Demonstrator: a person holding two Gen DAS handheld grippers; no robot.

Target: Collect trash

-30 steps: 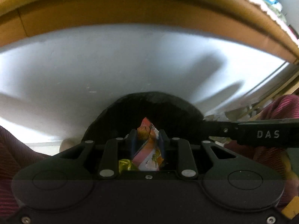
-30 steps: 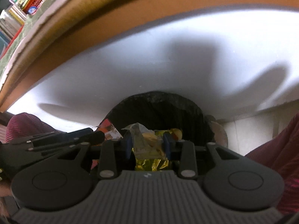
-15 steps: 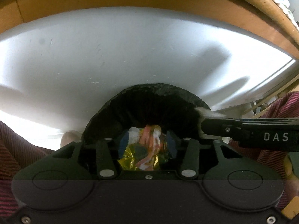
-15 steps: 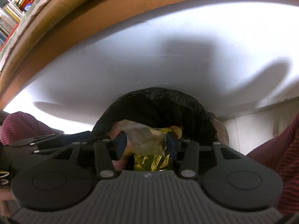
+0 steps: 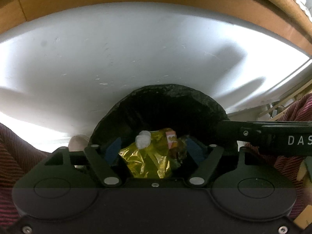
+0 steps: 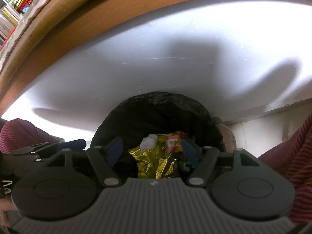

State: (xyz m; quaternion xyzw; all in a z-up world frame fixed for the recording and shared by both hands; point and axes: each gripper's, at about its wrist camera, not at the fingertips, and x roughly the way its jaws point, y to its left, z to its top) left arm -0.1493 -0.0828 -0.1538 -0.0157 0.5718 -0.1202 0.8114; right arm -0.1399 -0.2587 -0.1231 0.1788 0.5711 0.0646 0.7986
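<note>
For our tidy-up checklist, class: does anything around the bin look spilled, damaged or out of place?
Nothing stands out. The yellow foil wrapper, white crumpled tissue and pink wrapper lie inside the black-lined bin; no spill shows.

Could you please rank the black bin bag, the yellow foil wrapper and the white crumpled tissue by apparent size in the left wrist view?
1. black bin bag
2. yellow foil wrapper
3. white crumpled tissue

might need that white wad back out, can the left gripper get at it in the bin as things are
Probably yes: the left gripper hangs open above the bin, and the white wad lies uncovered atop the yellow wrapper.
</note>
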